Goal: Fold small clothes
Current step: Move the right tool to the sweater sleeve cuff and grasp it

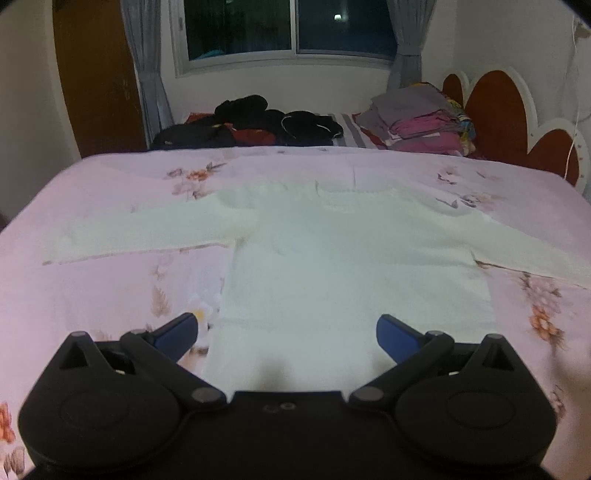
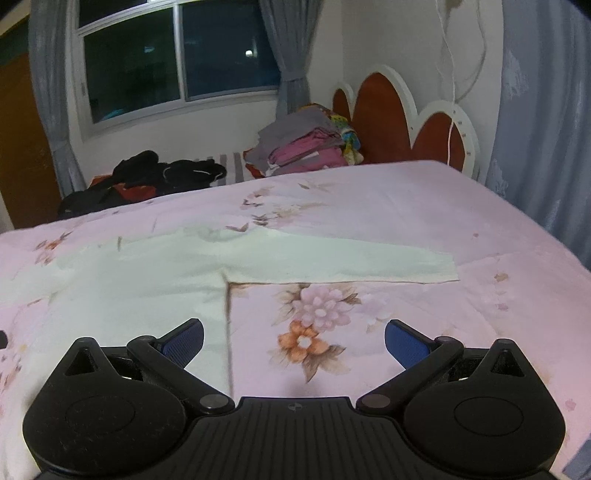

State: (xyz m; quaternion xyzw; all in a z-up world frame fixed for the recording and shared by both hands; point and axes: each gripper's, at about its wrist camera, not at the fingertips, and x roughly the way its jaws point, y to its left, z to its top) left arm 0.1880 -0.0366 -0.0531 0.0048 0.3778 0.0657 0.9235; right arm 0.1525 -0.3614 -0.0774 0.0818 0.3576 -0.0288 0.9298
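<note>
- The bed cover (image 1: pixel 110 206) is the largest surface: a pale pink cloth, smooth and flat, printed with orange and mauve flowers and grey-brown leaves.
- On it lies the white shirt (image 1: pixel 332 258), a soft, matte, long-sleeved garment spread flat in a T shape, the hem nearest the cameras and the neck toward the window. One sleeve (image 1: pixel 140 232) runs straight out to the left; the other sleeve (image 2: pixel 354 258) runs out to the right and ends in a squared cuff.
- Behind the bed stands a headboard (image 2: pixel 380 122) of rounded, rust-red panels with white scalloped borders.
- Grey curtains (image 1: pixel 147 74) hang in soft folds on either side of a dark window (image 1: pixel 288 26) with a white frame.
- At the far edge of the bed are a stack of folded clothes (image 1: pixel 417 122) in grey and pink, and a loose heap of dark clothes (image 1: pixel 258 122), crumpled and black with some red.
- The left gripper (image 1: pixel 287 330), black plastic with blue ribbed pads, has its jaws spread wide over the shirt's lower left part, holding nothing; whether the pads touch the cloth cannot be told.
- The right gripper (image 2: pixel 294 339) is likewise spread wide and empty, straddling the shirt's right side edge, one pad over white cloth, the other over the printed cover.
</note>
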